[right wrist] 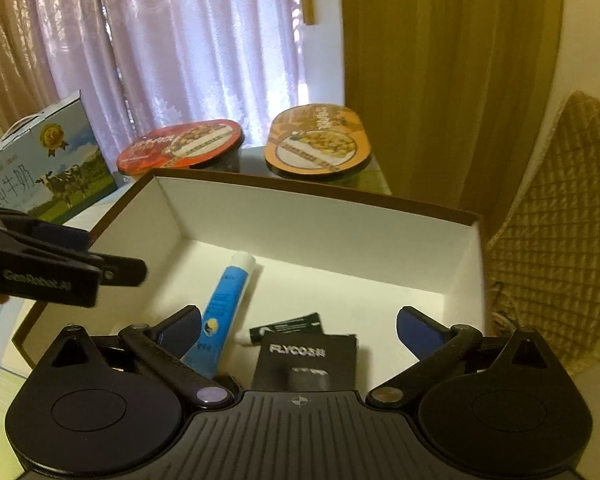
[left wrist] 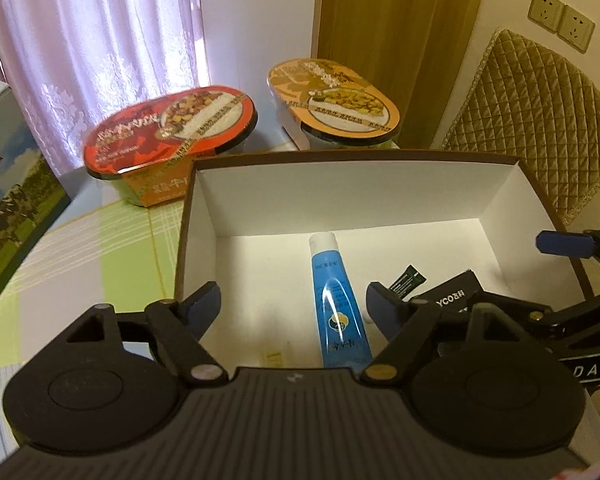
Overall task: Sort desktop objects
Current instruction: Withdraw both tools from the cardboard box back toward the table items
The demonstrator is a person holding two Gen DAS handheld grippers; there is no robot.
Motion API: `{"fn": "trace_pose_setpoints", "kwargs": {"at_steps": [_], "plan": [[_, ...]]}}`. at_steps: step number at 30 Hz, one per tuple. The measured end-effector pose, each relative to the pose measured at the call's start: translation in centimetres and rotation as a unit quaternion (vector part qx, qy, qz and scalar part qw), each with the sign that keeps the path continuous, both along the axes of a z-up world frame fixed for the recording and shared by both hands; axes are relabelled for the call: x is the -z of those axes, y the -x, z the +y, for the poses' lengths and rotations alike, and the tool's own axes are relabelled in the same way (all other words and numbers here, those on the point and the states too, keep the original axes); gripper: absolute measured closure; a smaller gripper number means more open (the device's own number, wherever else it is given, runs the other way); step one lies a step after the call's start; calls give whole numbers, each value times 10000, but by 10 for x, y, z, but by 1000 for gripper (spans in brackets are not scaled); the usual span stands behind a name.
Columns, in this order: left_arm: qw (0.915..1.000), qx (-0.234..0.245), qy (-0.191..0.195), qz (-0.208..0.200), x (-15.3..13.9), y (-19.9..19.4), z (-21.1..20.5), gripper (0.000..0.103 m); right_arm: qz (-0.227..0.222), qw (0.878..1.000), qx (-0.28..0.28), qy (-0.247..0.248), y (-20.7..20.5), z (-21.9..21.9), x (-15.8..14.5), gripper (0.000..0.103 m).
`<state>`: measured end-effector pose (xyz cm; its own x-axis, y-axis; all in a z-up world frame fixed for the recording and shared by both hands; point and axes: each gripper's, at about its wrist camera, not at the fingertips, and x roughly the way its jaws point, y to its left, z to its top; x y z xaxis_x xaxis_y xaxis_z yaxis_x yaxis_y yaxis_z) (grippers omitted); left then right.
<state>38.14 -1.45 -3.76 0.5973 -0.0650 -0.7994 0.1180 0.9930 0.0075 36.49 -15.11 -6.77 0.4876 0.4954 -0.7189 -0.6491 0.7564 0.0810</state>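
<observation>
An open cardboard box [left wrist: 204, 216] [right wrist: 300, 208] with white inside walls stands on the table. In it lie a blue tube [left wrist: 338, 300] [right wrist: 222, 304], a small dark sachet [left wrist: 408, 280] [right wrist: 290, 326] and a black FLYCO box [left wrist: 454, 300] [right wrist: 306, 364]. My left gripper [left wrist: 294, 306] is open and empty, hovering over the box's near left part. My right gripper [right wrist: 300, 334] is open and empty above the black FLYCO box. Each gripper shows in the other's view: the right one [left wrist: 572, 248] and the left one [right wrist: 60, 264].
Behind the box stand a red-lidded instant meal bowl [left wrist: 172, 132] [right wrist: 180, 146] and an orange-lidded one [left wrist: 332, 100] [right wrist: 318, 142]. A milk carton [left wrist: 8, 200] [right wrist: 40, 168] is at the left. A quilted chair back [left wrist: 536, 116] [right wrist: 560, 220] is at the right.
</observation>
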Motion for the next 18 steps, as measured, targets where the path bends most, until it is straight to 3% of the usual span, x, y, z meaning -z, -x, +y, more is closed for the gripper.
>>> {"fn": "trace_pose_setpoints", "kwargs": {"at_steps": [10,18], "plan": [[9992,-250,32,-325,-31,41,4,14,-220,9984,521,4,33,-21,-23,2],[9972,-498,145,-545,-50,83,15,7,-182,9969,700,-295,70,-42,-43,2]]}}
